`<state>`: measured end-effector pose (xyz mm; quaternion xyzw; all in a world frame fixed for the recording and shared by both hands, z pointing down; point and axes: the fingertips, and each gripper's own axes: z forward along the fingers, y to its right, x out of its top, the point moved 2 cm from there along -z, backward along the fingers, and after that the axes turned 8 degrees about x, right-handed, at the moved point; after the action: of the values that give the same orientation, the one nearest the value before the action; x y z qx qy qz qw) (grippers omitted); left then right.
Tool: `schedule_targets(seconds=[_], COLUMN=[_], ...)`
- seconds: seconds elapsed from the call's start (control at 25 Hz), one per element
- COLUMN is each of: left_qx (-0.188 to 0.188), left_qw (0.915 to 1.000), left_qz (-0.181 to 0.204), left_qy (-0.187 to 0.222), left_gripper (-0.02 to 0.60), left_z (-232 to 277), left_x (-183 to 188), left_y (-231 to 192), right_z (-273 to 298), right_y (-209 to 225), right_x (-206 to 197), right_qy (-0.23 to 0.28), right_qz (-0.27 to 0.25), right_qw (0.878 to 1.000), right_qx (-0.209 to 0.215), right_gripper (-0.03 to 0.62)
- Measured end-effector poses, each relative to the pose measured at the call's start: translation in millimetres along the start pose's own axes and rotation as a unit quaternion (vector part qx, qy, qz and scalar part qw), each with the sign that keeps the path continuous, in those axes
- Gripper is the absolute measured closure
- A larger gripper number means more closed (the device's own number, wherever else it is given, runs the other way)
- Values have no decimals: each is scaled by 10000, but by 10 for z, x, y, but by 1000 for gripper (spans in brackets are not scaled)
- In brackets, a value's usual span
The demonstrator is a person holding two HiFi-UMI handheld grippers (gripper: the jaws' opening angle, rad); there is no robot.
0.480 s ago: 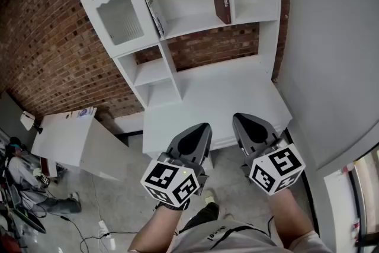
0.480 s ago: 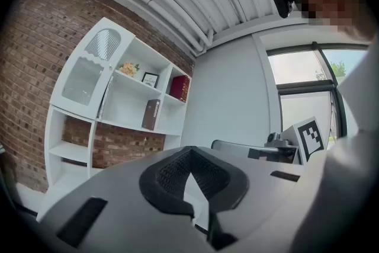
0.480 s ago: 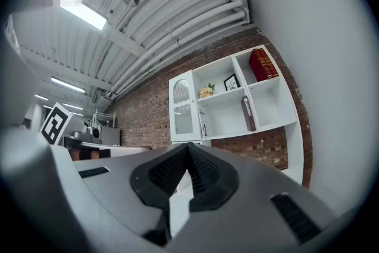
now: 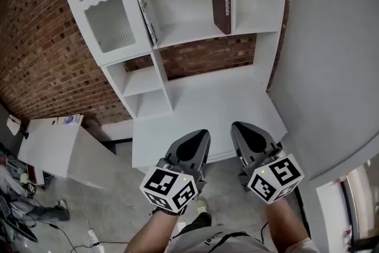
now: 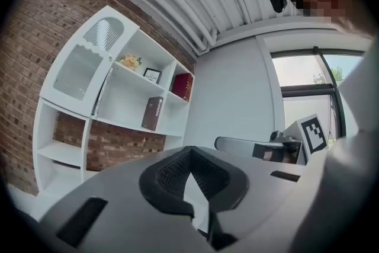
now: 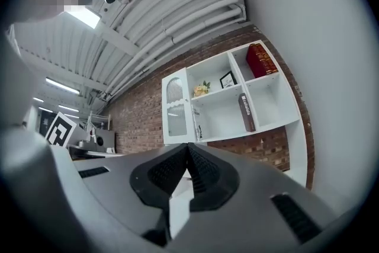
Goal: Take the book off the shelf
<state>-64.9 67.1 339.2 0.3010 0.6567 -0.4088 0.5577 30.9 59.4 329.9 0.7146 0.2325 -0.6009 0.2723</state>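
Book (image 4: 221,7): dark slab, upright on far white boxy shelf (image 4: 195,29) | left claw (image 4: 203,134): ribbed pads closed, empty | right claw (image 4: 235,127): closed, empty

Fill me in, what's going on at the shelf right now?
A person faces a white shelf unit with a claw in each hand. The left claw and right claw are both shut and empty, held low near the front edge of the desk surface, well short of the shelves. The dark brown book stands upright in the centre compartment, untouched.
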Motion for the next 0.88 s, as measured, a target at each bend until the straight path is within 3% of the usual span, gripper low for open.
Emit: schedule_targets(seconds=[0.2, 0.88], left_qx=[-70, -320], left_qw=[9999, 9994], left_qz=[31, -135], left_qy=[-92, 21], left_gripper=[572, 571], left_z=[265, 982], left_x=[-14, 81], left_y=[-268, -1391], right_z=[253, 1516], right_y=[190, 614], right_x=[-87, -162], right_qy=[63, -66], right_qz=[172, 16], right_qw=[9998, 9995], right_qx=[-83, -316], right_gripper=[577, 577])
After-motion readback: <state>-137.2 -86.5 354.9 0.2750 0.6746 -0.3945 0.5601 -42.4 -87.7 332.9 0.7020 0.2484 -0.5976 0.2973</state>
